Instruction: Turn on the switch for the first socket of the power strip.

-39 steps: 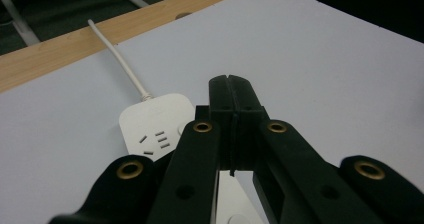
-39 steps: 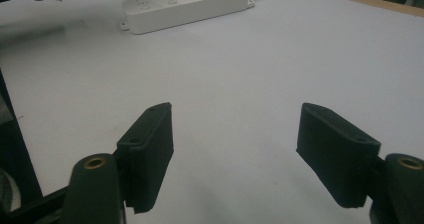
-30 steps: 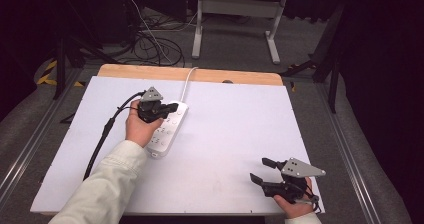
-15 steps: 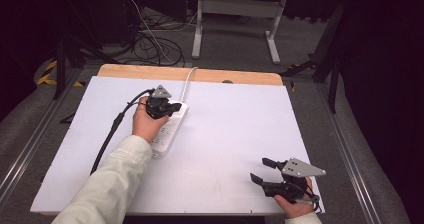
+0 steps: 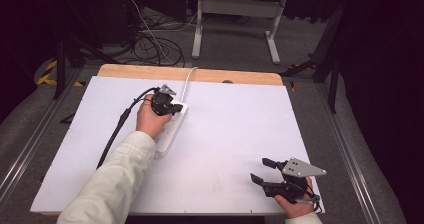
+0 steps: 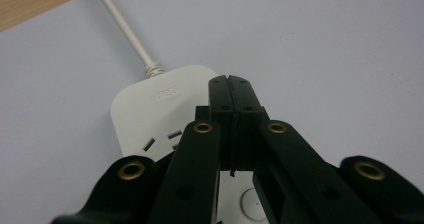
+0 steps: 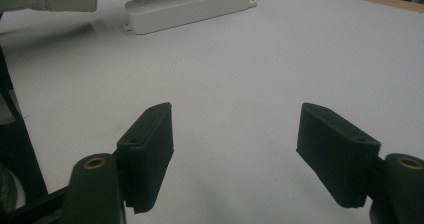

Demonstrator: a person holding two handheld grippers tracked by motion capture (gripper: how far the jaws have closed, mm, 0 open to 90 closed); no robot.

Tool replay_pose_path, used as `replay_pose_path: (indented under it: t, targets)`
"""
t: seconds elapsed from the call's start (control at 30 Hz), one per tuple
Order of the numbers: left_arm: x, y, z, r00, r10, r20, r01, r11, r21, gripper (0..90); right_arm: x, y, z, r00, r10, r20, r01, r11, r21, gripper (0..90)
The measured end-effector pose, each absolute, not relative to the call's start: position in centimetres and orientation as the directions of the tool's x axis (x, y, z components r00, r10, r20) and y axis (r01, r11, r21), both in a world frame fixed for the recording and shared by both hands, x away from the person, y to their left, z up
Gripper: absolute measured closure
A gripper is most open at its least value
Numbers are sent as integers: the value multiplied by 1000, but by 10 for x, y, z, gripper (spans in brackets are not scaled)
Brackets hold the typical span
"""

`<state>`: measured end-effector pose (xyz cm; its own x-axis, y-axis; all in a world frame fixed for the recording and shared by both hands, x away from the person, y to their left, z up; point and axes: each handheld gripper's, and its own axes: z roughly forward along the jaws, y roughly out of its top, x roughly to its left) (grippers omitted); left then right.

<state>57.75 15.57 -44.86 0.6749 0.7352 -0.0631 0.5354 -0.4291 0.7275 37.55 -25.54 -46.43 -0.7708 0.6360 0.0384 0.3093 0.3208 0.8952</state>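
White power strip (image 5: 170, 129) is lying left of centre as the left gripper (image 5: 176, 107), jaws pressed together, is creeping forward along it toward its cord end, while the right gripper (image 5: 262, 170) is idling, jaws spread, at lower right.

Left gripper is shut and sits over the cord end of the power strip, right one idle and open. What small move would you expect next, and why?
Probably a short press down with the left gripper. Its jaws are shut on nothing and poised above the power strip near the cord end, with a round button visible just below them. The right gripper rests open, far off on the table, so it likely waits.
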Motion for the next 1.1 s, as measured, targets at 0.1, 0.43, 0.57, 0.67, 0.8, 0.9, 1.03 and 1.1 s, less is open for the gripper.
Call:
replay_pose_path:
  t: [0.1, 0.43, 0.57, 0.67, 0.8, 0.9, 1.03, 1.1]
  targets:
    - [578, 156, -449, 674, 734, -82, 544, -418, 728, 900, 375, -255, -464, -771, 636, 39, 310, 321, 895, 312]
    - [581, 158, -452, 675, 733, -77, 551, -432, 714, 900, 376, -255, -465, -771, 636, 40, 312, 321, 894, 312]
    - [581, 158, -453, 677, 733, -66, 547, -441, 711, 900, 376, -255, -465, -771, 635, 41, 312, 321, 894, 312]
    - [582, 158, -454, 678, 733, -56, 544, -448, 709, 900, 376, -255, -465, -772, 635, 42, 313, 320, 894, 312]
    - [582, 160, -455, 682, 729, -60, 539, -445, 715, 900, 376, -255, -465, -772, 635, 43, 314, 321, 894, 312]
    - [582, 160, -455, 684, 727, -60, 537, -447, 715, 900, 376, -255, -465, -772, 635, 44, 314, 321, 894, 312]
    - [582, 159, -455, 684, 728, -53, 536, -452, 713, 900, 376, -255, -465, -774, 632, 47, 315, 320, 893, 312]
    - [582, 158, -455, 680, 731, -55, 539, -448, 713, 900, 376, -255, -465, -774, 631, 47, 315, 321, 893, 312]
